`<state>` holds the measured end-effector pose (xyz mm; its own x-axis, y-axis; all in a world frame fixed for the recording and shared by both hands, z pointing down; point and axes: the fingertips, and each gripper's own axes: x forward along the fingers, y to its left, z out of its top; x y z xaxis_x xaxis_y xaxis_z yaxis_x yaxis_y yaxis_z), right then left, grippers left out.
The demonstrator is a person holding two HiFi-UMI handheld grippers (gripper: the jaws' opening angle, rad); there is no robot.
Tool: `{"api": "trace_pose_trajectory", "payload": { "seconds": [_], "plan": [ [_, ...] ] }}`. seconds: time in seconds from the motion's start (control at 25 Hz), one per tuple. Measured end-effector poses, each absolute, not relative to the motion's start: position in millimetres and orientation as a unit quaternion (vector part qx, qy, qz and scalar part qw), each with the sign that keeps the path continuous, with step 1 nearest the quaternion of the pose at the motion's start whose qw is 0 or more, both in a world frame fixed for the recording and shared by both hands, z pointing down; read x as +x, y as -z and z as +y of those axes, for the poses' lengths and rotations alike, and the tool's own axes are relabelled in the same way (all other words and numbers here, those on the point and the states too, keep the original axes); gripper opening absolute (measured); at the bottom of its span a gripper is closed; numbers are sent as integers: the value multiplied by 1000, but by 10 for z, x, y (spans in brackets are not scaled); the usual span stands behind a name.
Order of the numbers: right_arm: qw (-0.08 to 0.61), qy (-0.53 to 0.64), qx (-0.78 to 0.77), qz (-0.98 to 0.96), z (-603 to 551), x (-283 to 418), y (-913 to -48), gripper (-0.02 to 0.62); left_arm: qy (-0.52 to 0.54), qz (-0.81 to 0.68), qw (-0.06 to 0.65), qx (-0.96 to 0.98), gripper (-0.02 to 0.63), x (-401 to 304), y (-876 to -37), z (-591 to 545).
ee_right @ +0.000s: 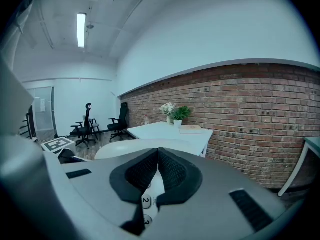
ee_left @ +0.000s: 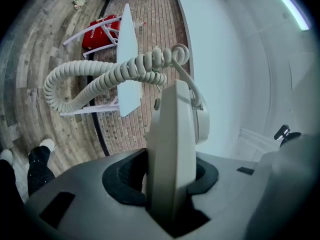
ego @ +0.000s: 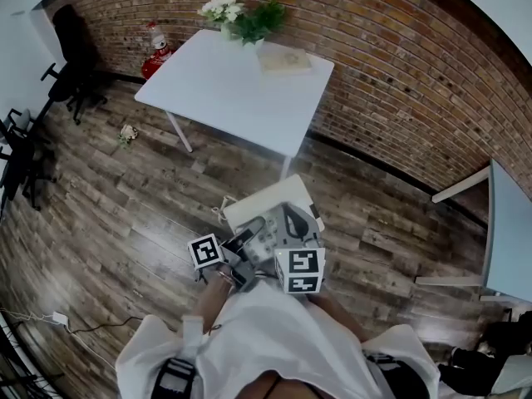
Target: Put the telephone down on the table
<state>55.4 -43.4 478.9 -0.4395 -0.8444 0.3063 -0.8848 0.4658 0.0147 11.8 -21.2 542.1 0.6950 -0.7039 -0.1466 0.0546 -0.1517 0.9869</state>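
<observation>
The telephone's pale handset (ee_left: 172,149) stands upright between the pads of my left gripper (ee_left: 170,171), which is shut on it. Its coiled cord (ee_left: 100,79) loops away to the left. The telephone base (ego: 278,221) hangs above the wooden floor, close to my body, between both grippers. My right gripper (ee_right: 158,156) is shut on the base's edge; number keys (ee_right: 145,202) show just below its pads. The white table (ego: 224,90) stands farther ahead by the brick wall, and appears in the right gripper view as the table (ee_right: 165,131).
On the table's far edge stand a vase of flowers (ego: 241,15) and a flat book (ego: 285,59). A red figure (ego: 155,52) sits on the floor by the wall. Black office chairs (ego: 71,56) are at the left, a second table (ego: 509,231) at the right.
</observation>
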Motion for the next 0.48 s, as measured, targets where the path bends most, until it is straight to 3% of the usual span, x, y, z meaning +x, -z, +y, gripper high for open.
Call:
{"api": "trace_pose_trajectory", "payload": {
  "seconds": [0.48],
  "plan": [
    [144,-76,490,-857,-1115,705,-4816,26,332,-249,615,671,175,252,-5449,-857]
  ]
}}
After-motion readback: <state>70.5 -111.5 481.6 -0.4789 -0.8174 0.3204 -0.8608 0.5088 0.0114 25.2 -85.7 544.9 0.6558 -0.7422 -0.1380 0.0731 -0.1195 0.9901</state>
